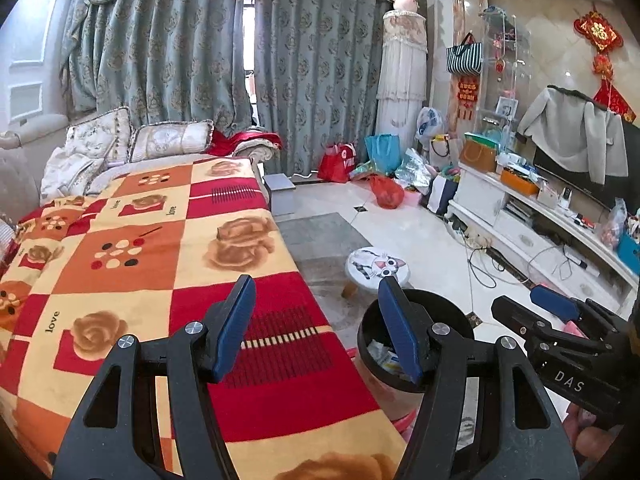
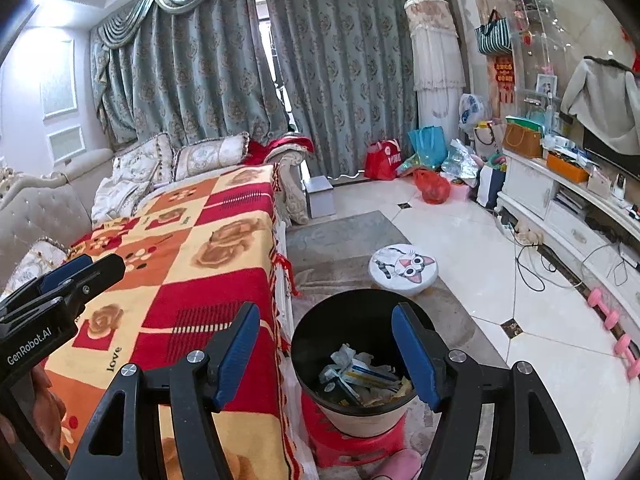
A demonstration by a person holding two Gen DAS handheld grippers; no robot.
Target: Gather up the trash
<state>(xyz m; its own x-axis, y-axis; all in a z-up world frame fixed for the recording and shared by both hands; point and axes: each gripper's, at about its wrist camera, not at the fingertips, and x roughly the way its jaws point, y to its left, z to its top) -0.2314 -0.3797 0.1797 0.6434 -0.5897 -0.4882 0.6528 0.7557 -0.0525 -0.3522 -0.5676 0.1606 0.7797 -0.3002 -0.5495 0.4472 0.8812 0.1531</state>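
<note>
A black-rimmed trash bin [image 2: 360, 308] stands on a red plastic stool [image 2: 352, 444] beside the blanket-covered sofa [image 2: 208, 264]. Crumpled paper and wrappers [image 2: 364, 376] lie inside it. My right gripper [image 2: 326, 316] hovers open above the bin with nothing between its blue pads. My left gripper [image 1: 316, 292] is also open and empty, over the edge of the blanket [image 1: 140, 260], with the bin [image 1: 452, 308] just behind its right finger. Each gripper shows in the other's view: the right gripper [image 1: 516, 296] at the right edge, the left gripper [image 2: 104, 260] at the left edge.
A low stool with a cat face [image 2: 404, 270] stands on the rug beyond the bin. Pink dumbbells [image 2: 612, 320] and cables lie along the white TV cabinet [image 2: 560, 216]. Bags crowd the far corner by the curtains. A pink slipper [image 2: 400, 464] lies near the red stool.
</note>
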